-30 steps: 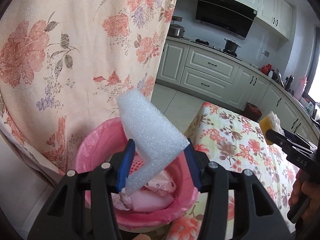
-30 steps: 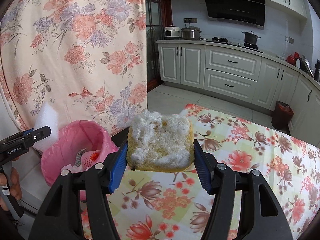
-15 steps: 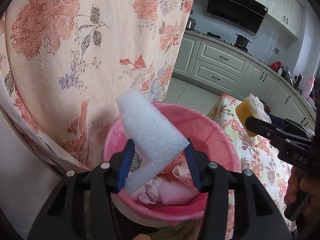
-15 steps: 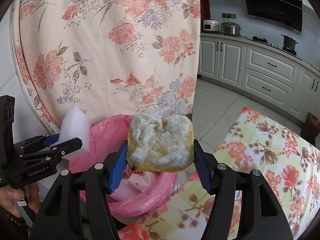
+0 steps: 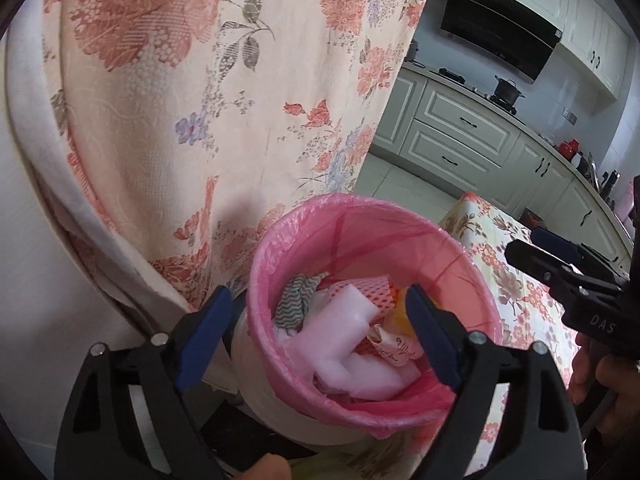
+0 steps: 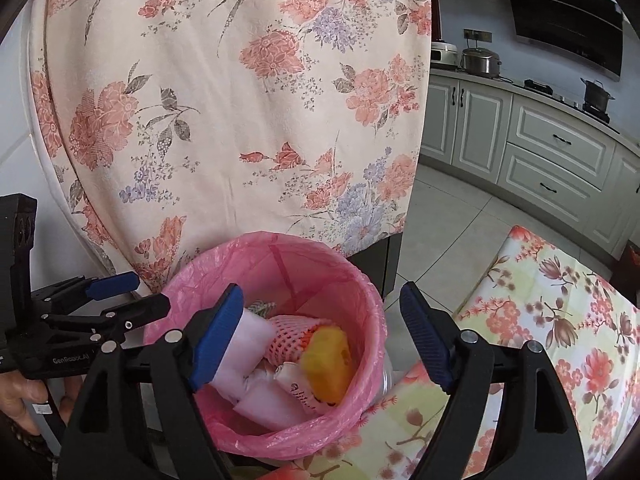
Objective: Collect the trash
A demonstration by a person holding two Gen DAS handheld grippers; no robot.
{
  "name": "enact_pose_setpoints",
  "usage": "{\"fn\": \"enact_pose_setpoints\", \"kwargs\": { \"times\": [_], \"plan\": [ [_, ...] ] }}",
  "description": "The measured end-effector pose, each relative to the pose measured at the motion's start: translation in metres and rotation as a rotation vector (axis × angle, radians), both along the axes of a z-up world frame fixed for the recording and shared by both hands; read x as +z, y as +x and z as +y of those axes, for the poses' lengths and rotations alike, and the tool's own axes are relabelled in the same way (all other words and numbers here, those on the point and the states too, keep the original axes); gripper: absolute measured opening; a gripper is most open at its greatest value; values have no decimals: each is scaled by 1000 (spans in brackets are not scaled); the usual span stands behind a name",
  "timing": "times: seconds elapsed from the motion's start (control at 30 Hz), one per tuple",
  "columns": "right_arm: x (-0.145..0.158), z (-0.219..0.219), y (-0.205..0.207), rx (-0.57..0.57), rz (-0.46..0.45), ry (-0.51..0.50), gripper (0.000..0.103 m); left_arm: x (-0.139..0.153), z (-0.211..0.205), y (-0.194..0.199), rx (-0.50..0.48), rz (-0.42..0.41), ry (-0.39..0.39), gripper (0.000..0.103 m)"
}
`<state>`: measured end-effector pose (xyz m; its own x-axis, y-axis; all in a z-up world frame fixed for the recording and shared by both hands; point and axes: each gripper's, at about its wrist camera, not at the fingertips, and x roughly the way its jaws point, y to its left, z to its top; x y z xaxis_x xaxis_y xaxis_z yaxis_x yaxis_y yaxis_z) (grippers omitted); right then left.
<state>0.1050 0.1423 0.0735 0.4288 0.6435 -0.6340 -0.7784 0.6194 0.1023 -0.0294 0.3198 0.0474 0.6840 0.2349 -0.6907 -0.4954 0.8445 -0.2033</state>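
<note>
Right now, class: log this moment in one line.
left gripper: opening, empty | right gripper: opening, empty | foam piece, yellow sponge: in pink-lined bin

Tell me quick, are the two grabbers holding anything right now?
Left gripper: jaws opening, nothing held, above the bin.
Right gripper: jaws opening, nothing held, above the same bin.

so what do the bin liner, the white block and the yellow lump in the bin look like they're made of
Bin liner: thin pink plastic film, glossy and see-through, crinkled and folded over the rim.
White block: looks like packing foam, matte with soft edges; its pink cast probably comes from the liner.
Yellow lump: likely a kitchen sponge, matte and soft-edged, though its surface is too blurred to be sure.
</note>
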Motion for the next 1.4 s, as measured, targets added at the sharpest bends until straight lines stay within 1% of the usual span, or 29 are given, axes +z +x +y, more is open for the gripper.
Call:
{"fn": "enact_pose_setpoints", "kwargs": {
  "times": [0.07,0.1,0.17,0.33,0.6,1.4],
  "plan": [
    [-2,-3,-2,0,-1,-16,76,1,-2,-5,-9,0,-37,95],
    [-3,-5,-3,0,2,-25,76,2,-5,-6,-18,6,-37,95],
    [-5,-8,-7,5,6,-31,77,5,-13,-7,-38,26,-18,96],
    [-5,-21,-15,0,20,-20,80,10,-27,-10,-58,42,-1,96],
    [-5,-39,-23,-7,27,-13,81,9,-38,-9,-69,53,4,96],
    [1,-44,-23,-12,20,-8,81,16,-41,-7,-76,40,19,96]
  ]
}}
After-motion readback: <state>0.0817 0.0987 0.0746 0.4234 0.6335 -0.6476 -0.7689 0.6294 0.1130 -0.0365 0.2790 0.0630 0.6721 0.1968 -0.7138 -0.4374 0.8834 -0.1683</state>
